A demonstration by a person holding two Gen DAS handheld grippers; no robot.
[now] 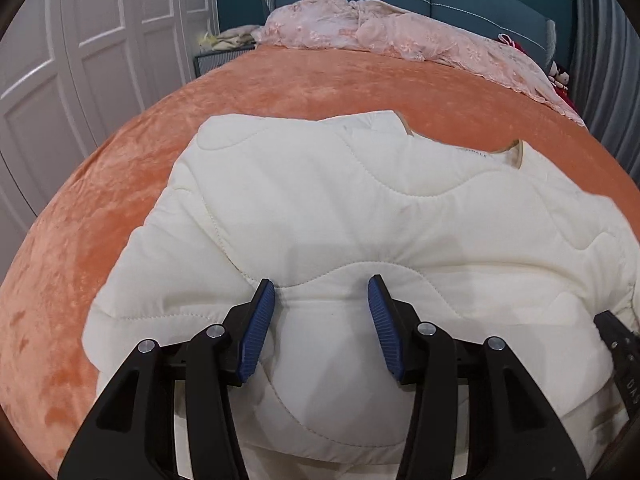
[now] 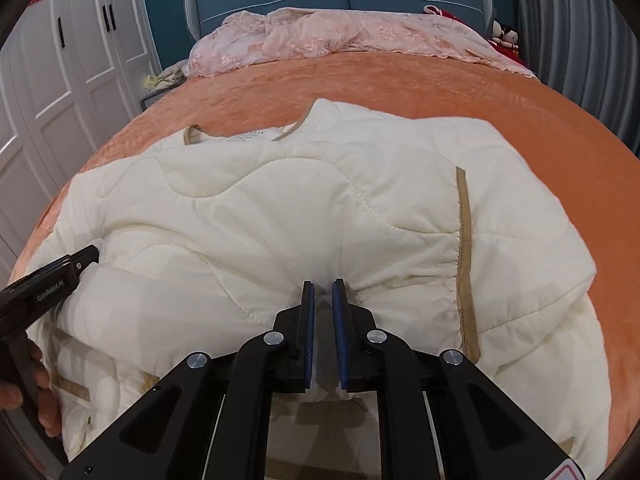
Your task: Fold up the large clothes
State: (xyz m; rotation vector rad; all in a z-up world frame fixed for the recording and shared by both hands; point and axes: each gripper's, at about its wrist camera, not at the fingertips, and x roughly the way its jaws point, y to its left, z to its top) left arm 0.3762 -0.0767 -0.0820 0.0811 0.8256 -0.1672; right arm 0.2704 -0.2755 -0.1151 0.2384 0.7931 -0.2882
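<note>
cream quilted jacket [image 1: 360, 216] folded on bed [image 1: 120, 208]; left gripper [image 1: 322, 294] jaws part-open, empty; right gripper [image 2: 324, 292] pinching fabric; only right view shows tan trim [image 2: 466, 256]

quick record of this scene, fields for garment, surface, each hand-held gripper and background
garment: cream quilted jacket, tan trim, lying spread out, collar toward headboard
surface: orange plush bedspread
left hand-held gripper: open over the jacket, nothing pinched
right hand-held gripper: shut on a gathered pinch of jacket fabric
background: pink lace cover at blue headboard; white wardrobe doors
</note>
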